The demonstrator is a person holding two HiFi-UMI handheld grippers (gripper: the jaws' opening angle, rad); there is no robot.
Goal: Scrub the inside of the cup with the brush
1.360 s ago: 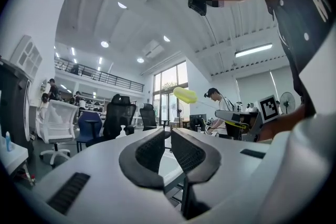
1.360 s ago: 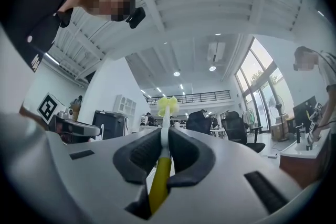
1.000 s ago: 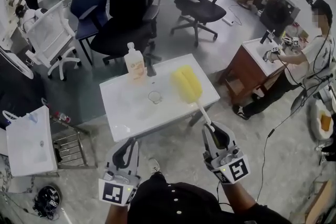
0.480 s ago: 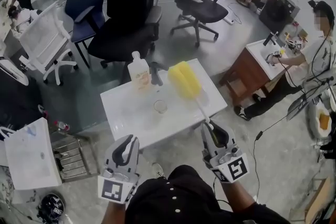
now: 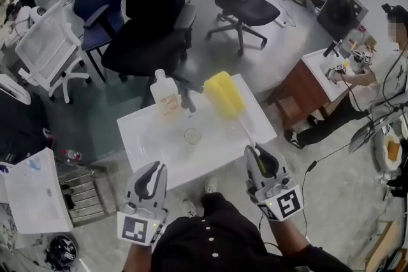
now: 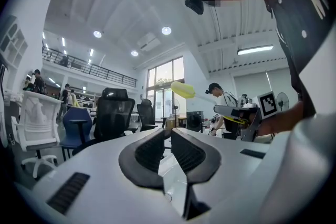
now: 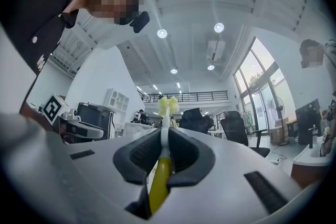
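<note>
A clear glass cup (image 5: 192,136) stands upright on the white table (image 5: 146,143), ahead of both grippers. My right gripper (image 5: 256,151) is shut on the thin handle of the brush (image 7: 160,176). The brush's yellow sponge head (image 5: 224,95) hangs over the table's far right part, above and right of the cup. In the right gripper view the sponge head (image 7: 168,105) shows beyond the jaws. My left gripper (image 5: 156,169) hovers at the table's near edge with its jaws shut and nothing in them. The left gripper view shows the left gripper (image 6: 169,132) and the sponge head (image 6: 183,89) off to the right.
A soap bottle (image 5: 167,95) and a dark faucet (image 5: 187,99) stand at the table's far edge. Black office chairs (image 5: 156,9) stand behind it, a metal rack (image 5: 86,191) at the left, and a wooden cabinet (image 5: 303,89) with a person (image 5: 382,73) at the right.
The table and cup have come nearer in the head view as both grippers travelled toward them. The brush stays in the right gripper, and the left jaws stay shut.
</note>
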